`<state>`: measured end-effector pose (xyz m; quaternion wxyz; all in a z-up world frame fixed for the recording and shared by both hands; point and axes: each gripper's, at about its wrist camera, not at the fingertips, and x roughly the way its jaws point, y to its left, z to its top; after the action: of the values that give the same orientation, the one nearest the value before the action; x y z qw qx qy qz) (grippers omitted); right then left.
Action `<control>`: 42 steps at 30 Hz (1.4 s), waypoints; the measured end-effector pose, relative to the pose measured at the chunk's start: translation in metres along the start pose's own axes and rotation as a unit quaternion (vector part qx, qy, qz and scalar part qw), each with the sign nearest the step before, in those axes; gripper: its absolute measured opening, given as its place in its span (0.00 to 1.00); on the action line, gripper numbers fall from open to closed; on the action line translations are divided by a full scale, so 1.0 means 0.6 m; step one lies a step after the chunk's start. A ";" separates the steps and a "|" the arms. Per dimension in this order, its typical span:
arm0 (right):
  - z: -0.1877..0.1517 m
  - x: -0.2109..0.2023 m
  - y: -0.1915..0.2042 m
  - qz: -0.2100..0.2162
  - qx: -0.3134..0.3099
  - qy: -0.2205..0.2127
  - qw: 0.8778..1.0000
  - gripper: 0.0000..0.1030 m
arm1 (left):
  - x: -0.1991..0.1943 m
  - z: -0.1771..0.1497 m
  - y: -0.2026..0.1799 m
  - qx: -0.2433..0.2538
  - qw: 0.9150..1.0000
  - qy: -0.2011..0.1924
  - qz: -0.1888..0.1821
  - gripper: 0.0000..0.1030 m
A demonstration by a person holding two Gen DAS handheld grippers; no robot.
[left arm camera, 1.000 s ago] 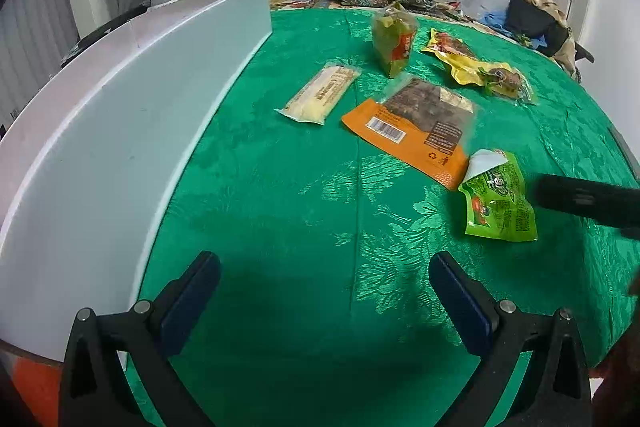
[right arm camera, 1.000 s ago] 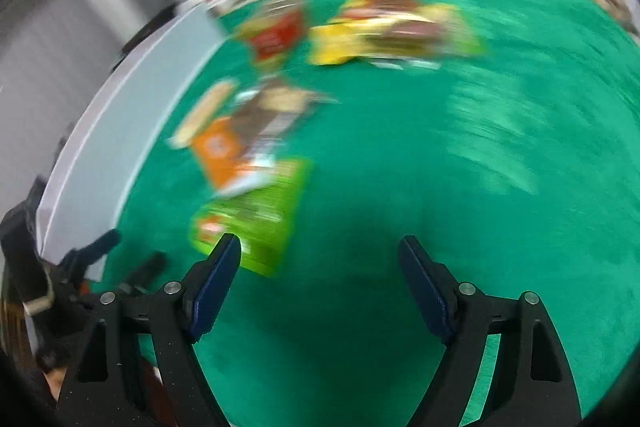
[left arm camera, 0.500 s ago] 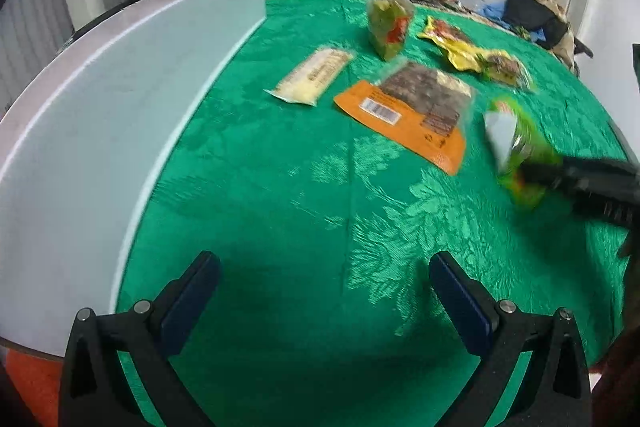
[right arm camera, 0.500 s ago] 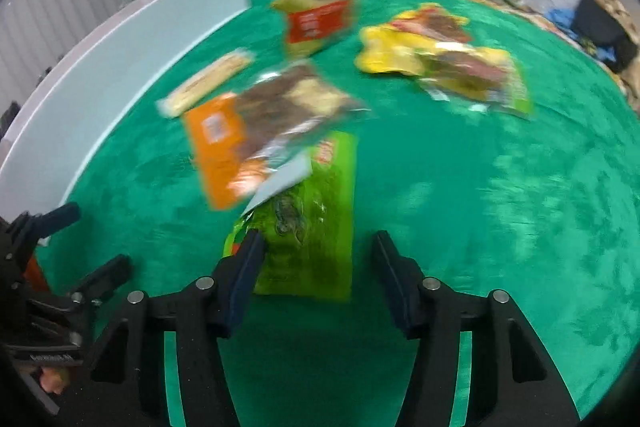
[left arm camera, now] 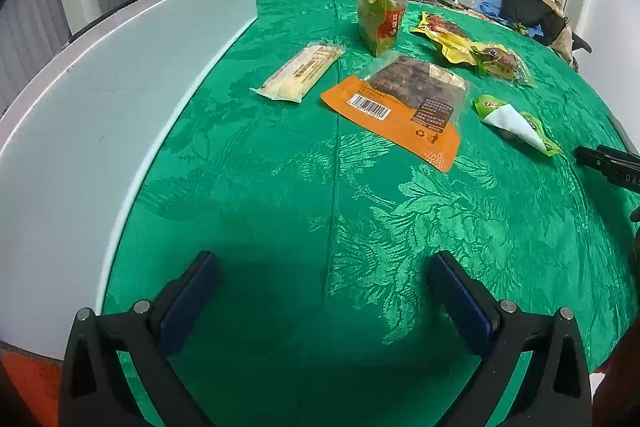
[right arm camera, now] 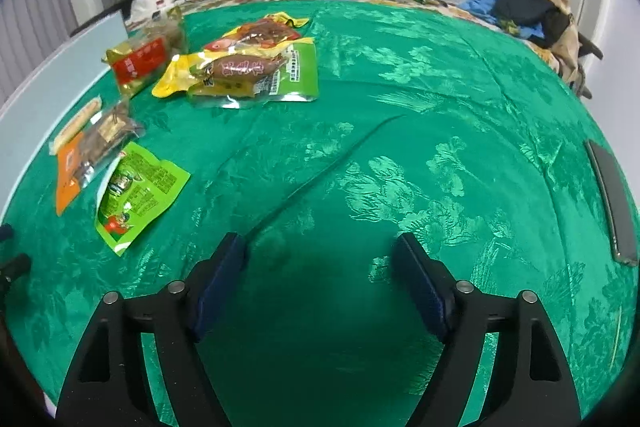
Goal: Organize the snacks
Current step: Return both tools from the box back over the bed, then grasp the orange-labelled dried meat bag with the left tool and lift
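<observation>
Both grippers hover over the green cloth (right arm camera: 420,75) with nothing in them. The left gripper (left arm camera: 324,291) has its jaws spread wide, only cloth between the blue pads. The right gripper (right arm camera: 320,279) is released too, jaws parted and bare.

Ahead and to the left of the right gripper lies the green packet (right arm camera: 136,189), flat on the cloth, clear of the fingers. Just beyond it, an orange pack (right arm camera: 86,153) overlaps its far corner. Further ahead on the left, a red-labelled bag (right arm camera: 140,61), and beside that a pile of yellow packs (right arm camera: 244,67).

From the left gripper, the orange pack (left arm camera: 404,105) sits ahead, slightly right. The pale stick pack (left arm camera: 300,71) is ahead near the white board (left arm camera: 100,115), which runs along the left. The green packet (left arm camera: 516,123) is far right, just short of the right gripper's tip.
</observation>
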<state>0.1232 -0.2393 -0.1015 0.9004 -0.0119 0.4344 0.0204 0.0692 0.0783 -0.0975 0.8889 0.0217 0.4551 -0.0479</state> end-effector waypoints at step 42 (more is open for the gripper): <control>-0.003 -0.005 -0.005 0.002 0.004 0.001 1.000 0.83 | 0.159 0.263 -0.130 0.161 0.977 0.107 -0.088 1.00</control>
<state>0.1203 -0.2424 -0.1003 0.8999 -0.0075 0.4356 0.0205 0.2437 -0.0185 -0.0823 0.8121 0.1296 0.5342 -0.1958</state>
